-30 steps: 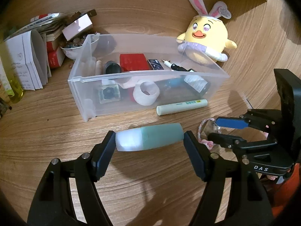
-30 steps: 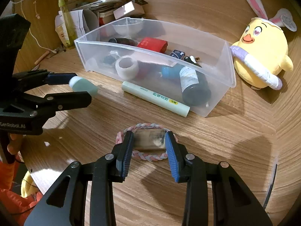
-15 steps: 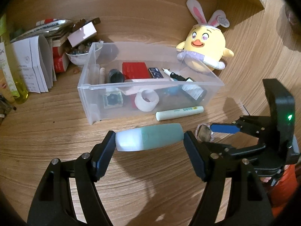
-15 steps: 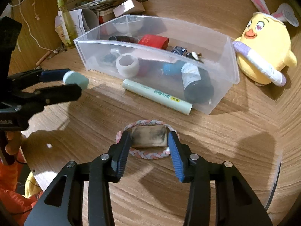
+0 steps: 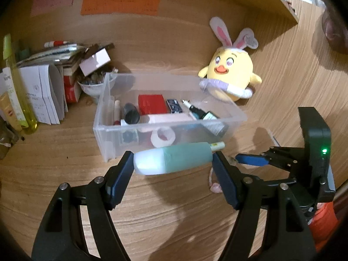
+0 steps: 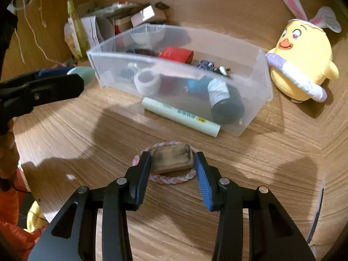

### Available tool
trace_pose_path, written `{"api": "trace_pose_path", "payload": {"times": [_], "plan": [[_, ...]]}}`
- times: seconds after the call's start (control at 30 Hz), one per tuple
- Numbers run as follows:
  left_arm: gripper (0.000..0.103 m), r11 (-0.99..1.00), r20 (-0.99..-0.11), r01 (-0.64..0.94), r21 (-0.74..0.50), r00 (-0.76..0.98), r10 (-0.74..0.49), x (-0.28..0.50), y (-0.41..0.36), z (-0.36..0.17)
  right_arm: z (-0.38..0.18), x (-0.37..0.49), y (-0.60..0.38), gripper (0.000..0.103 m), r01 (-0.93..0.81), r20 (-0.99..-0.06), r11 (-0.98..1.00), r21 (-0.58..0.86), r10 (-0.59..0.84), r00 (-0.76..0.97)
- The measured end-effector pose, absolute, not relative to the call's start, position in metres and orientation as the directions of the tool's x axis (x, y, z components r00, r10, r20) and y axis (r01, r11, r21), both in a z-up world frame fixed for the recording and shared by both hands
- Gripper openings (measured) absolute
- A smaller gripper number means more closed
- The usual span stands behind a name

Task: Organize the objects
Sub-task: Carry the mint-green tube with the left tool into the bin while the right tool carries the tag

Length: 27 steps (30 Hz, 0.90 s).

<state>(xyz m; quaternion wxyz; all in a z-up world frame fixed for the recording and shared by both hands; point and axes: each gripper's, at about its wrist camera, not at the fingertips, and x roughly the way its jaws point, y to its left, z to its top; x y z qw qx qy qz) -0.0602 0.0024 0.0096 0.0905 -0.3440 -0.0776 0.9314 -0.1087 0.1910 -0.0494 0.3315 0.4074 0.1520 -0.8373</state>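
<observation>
My left gripper (image 5: pixel 173 169) is shut on a teal tube with a white cap (image 5: pixel 174 160), held crosswise above the desk in front of the clear plastic bin (image 5: pixel 104 130). My right gripper (image 6: pixel 173 174) is shut on a small worn wooden block (image 6: pixel 171 157), just above a pink and white braided bracelet (image 6: pixel 171 179) on the desk. A pale green tube (image 6: pixel 180 116) lies on the desk against the bin's front wall (image 6: pixel 121 69). The bin holds a red box, a tape roll, a dark bottle and pens. The left gripper also shows in the right wrist view (image 6: pixel 71 80).
A yellow plush chick with bunny ears (image 5: pixel 230 76) sits right of the bin. Papers, boxes, a bowl and a yellow bottle (image 5: pixel 19 100) crowd the back left. A wooden wall with sticky notes (image 5: pixel 119 2) stands behind.
Both grippers have risen and drawn back from the desk; the left holds the teal tube higher, the right has lifted the block a little off the bracelet.
</observation>
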Motion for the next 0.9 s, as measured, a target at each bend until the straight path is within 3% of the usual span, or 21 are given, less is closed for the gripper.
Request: {"api": "trace_pose_path", "payload": {"times": [0.5,0.9], "plan": [[0.073,-0.985,-0.559,-0.070,-0.158,-0.816,0.147,-0.073,-0.003,0.042,0.016,-0.114,0.208,0.038,0.631,-0.621,-0.775,0.033,-0.510,-0.595],[0.073,-0.991,-0.531,-0.025,-0.131,-0.843,0.092,-0.097,-0.013,0.058,0.046,-0.142,0.203,0.038,0.603,-0.542,-0.796,0.052,-0.530,-0.652]]}}
